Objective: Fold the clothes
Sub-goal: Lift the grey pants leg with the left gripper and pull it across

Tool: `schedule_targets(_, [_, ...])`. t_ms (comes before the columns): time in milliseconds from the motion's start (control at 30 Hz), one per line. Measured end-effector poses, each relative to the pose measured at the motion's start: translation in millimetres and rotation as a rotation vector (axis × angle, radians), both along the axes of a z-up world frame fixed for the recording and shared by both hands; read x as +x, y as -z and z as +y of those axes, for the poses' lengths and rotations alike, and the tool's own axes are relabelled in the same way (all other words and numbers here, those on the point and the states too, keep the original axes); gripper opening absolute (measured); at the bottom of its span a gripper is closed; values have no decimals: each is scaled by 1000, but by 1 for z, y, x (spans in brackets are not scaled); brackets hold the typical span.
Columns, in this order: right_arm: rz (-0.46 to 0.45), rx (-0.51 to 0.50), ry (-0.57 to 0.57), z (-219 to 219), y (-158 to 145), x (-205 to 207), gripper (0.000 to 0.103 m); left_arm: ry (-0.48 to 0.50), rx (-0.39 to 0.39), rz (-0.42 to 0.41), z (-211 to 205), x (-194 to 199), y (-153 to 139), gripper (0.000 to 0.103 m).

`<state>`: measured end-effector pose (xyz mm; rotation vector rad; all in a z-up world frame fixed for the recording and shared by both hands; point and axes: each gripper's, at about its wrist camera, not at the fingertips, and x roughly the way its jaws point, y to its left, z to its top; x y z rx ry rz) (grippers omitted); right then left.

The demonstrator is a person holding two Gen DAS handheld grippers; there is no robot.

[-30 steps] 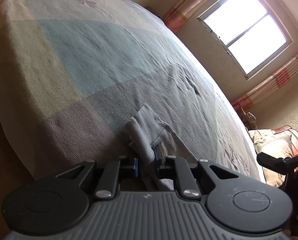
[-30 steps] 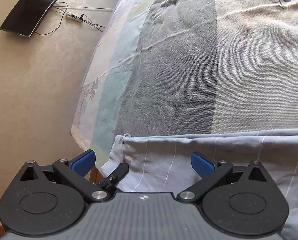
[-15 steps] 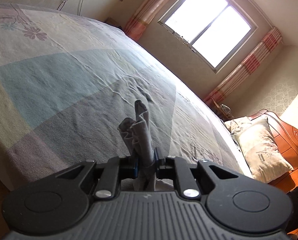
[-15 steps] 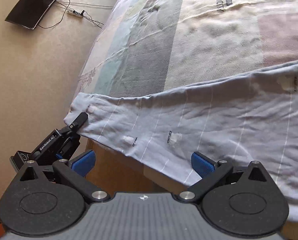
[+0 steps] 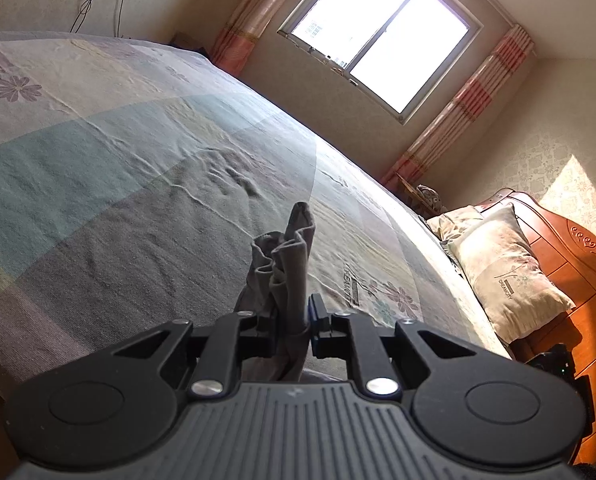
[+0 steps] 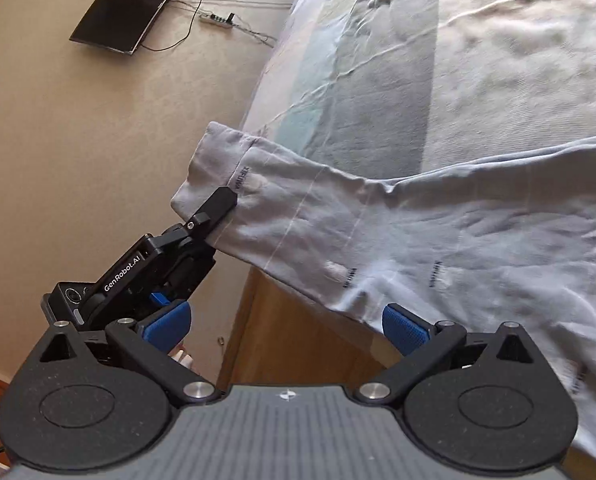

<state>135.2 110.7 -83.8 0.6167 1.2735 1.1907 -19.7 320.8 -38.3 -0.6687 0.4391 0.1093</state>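
A pale grey-blue garment [image 6: 437, 240] with thin white stripes hangs over the near edge of the bed [image 6: 497, 100]. One narrow end of it sticks out to the left, pinched near the cuff by my left gripper [image 6: 222, 204]. In the left wrist view that gripper [image 5: 294, 320] is shut on the bunched cuff [image 5: 290, 256], which stands up between its fingers. My right gripper [image 6: 286, 322] is open, its blue pads [image 6: 170, 320] apart and nothing between them. It hovers just below the garment's lower edge, off the bed's side.
The bed carries a patchwork sheet [image 5: 118, 160] and a pillow [image 5: 505, 272] by a wooden headboard [image 5: 577, 256]. A window [image 5: 377, 36] with striped curtains is behind. A dark screen [image 6: 130, 4] and a power strip [image 6: 218, 20] are on the beige surface left of the bed.
My left gripper has lifted the cuff and swung up, so more of the room shows. In the right wrist view the garment end has risen and stretched further left. My right gripper stays open.
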Motion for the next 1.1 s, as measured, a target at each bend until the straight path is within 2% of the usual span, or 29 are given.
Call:
schedule_targets(200, [-73, -85, -85, 64, 17, -7, 103, -25, -47, 22, 16, -6, 14, 13])
schedule_targets(267, [-89, -127, -108, 75, 23, -14, 103, -37, -57, 31, 19, -10, 19, 13])
schedule_targets(367, [-101, -129, -158, 76, 20, -25, 103, -40, -68, 31, 22, -12, 21, 13])
schedule_targets(567, [-121, -145, -115, 36, -6, -15, 103, 1, -42, 5, 10, -12, 10, 13])
schedule_targets(733, [-169, -165, 13, -34, -25, -2, 103, 72, -9, -15, -11, -6, 0, 13])
schedule_targets(933, [-141, -176, 195, -114, -25, -7, 103, 157, 42, 7, -42, 6, -3, 14])
schedule_targets(1100, [-147, -190, 291, -165, -26, -17, 103, 217, 90, 48, -68, 17, 4, 14])
